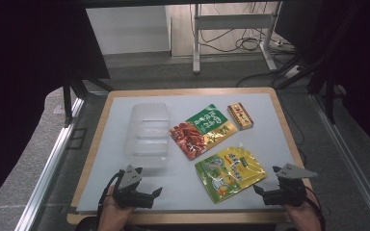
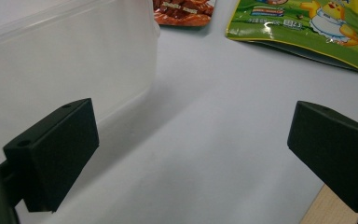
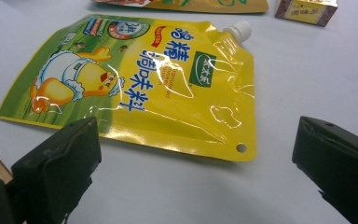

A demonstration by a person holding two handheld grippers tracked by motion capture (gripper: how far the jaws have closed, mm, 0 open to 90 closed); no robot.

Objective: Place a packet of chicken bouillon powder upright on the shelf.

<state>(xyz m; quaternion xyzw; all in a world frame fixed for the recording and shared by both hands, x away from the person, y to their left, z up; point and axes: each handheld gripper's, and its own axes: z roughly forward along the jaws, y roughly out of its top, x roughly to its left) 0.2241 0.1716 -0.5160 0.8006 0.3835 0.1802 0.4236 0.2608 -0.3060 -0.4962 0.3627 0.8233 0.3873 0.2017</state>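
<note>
- both grippers sit low at the near edge of the desk (image 1: pixel 125 103), one by each near corner; neither touches anything.
- left gripper (image 1: pixel 147 196): jaws spread wide, nothing between them, bare white mat ahead. the clear plastic container (image 1: pixel 147 134) stands just beyond it, left of centre.
- right gripper (image 1: pixel 266 195): jaws likewise wide apart and empty. it faces the yellow spout pouch (image 3: pixel 168 84), which lies flat near the near right corner, cap (image 3: pixel 239 30) pointing toward the far edge.
- green-and-red snack bag (image 1: pixel 202 130) lies mid-desk beside the container; small box (image 1: pixel 240 116) toward the far right.
- judged step: start of a pick, most likely loading packets into the container.
- next move calls for the right gripper to advance, drop over the pouch's near edge and close; a flat foil edge may slip.
</note>
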